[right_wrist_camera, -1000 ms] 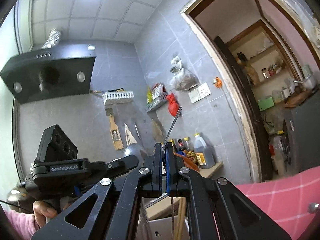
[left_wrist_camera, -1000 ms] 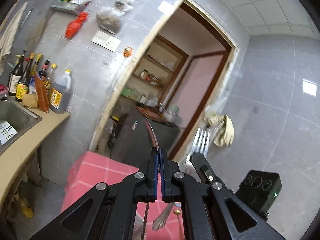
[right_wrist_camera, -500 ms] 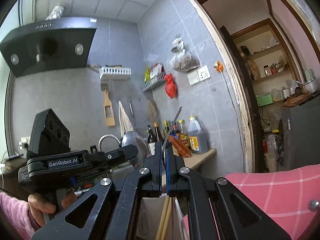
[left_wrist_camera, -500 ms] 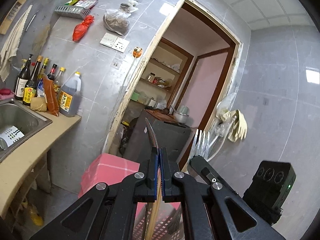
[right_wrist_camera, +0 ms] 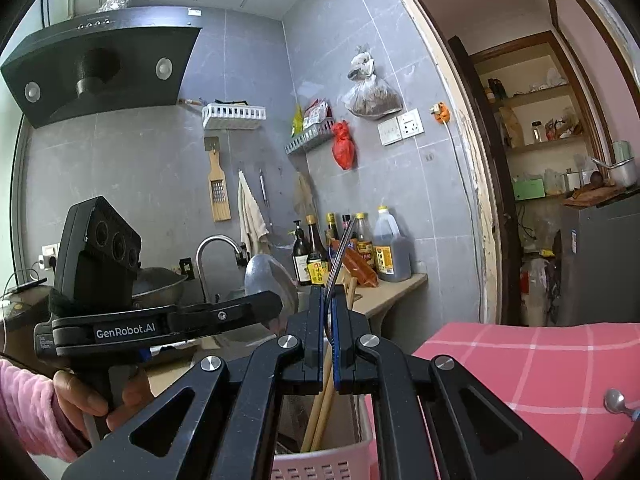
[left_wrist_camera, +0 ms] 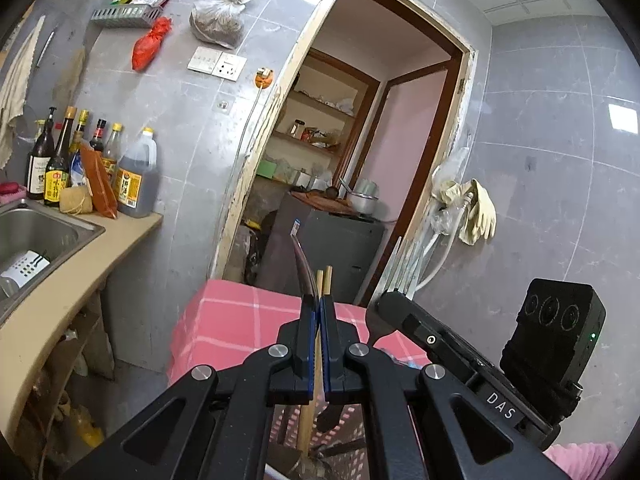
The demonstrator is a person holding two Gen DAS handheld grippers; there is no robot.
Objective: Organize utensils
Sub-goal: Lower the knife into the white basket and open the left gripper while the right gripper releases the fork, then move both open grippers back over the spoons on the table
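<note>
My left gripper [left_wrist_camera: 319, 304] is shut on a spoon [left_wrist_camera: 305, 270], seen edge-on as a thin curved strip rising from its pads. In the right wrist view the same spoon's bowl [right_wrist_camera: 266, 280] stands up from the left gripper [right_wrist_camera: 276, 306], which a hand in a pink sleeve holds. My right gripper [right_wrist_camera: 328, 296] is shut on a fork's thin handle [right_wrist_camera: 340, 252]. Its tines [left_wrist_camera: 402, 264] point up beside the right gripper [left_wrist_camera: 384, 306]. Below both sits a pink perforated basket [right_wrist_camera: 316, 468] holding wooden chopsticks [right_wrist_camera: 320, 416].
The basket stands on a table under a pink checked cloth [left_wrist_camera: 240, 320]. A counter [left_wrist_camera: 80, 264] with a steel sink [left_wrist_camera: 36, 232] and sauce bottles [left_wrist_camera: 134, 176] runs along the left. An open doorway [left_wrist_camera: 360, 152] lies ahead, and a range hood [right_wrist_camera: 100, 64] hangs on the wall.
Both grippers have sunk with their utensils and rolled a little. The pink table, the basket and the chopsticks have risen into both views.
</note>
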